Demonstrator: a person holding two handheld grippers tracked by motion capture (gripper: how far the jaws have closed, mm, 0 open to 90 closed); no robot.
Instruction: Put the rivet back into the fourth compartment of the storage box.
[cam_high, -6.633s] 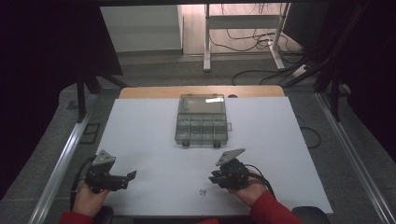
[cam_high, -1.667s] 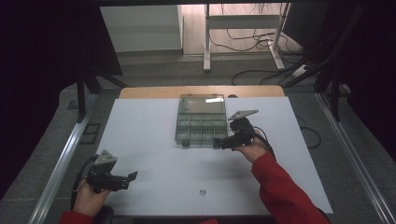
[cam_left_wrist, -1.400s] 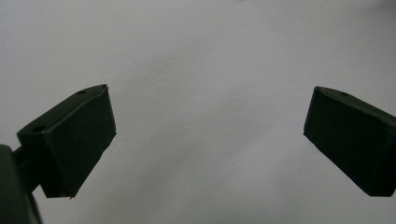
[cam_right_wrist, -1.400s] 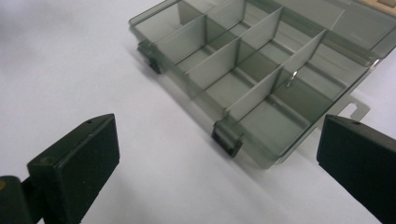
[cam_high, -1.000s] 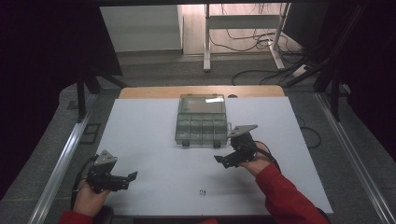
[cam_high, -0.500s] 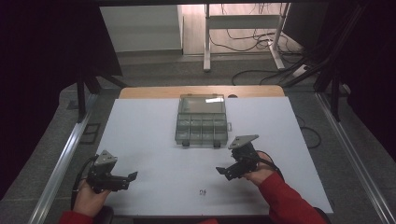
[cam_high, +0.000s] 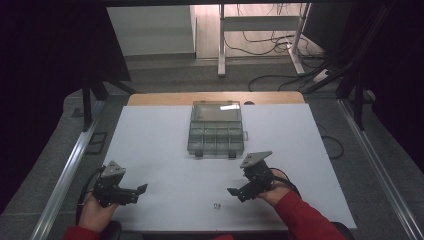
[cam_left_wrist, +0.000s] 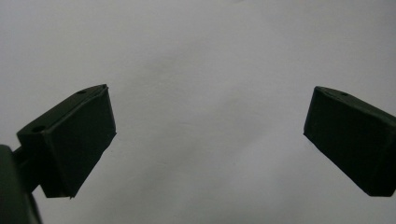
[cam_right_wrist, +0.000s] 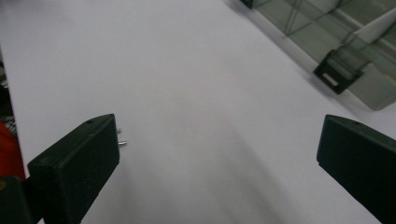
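Small metal part (cam_high: 216, 205) on table (cam_high: 150, 145), right gripper (cam_high: 239, 192) near, organizer box (cam_high: 216, 133) beyond

I have drawn my right gripper (cam_high: 235, 192) back from the compartment box (cam_high: 216, 133). It now sits near the small metal part (cam_high: 216, 205).

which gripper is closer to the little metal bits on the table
The right gripper: the small metal parts lie just beside its jaws, while the left gripper sits far off.
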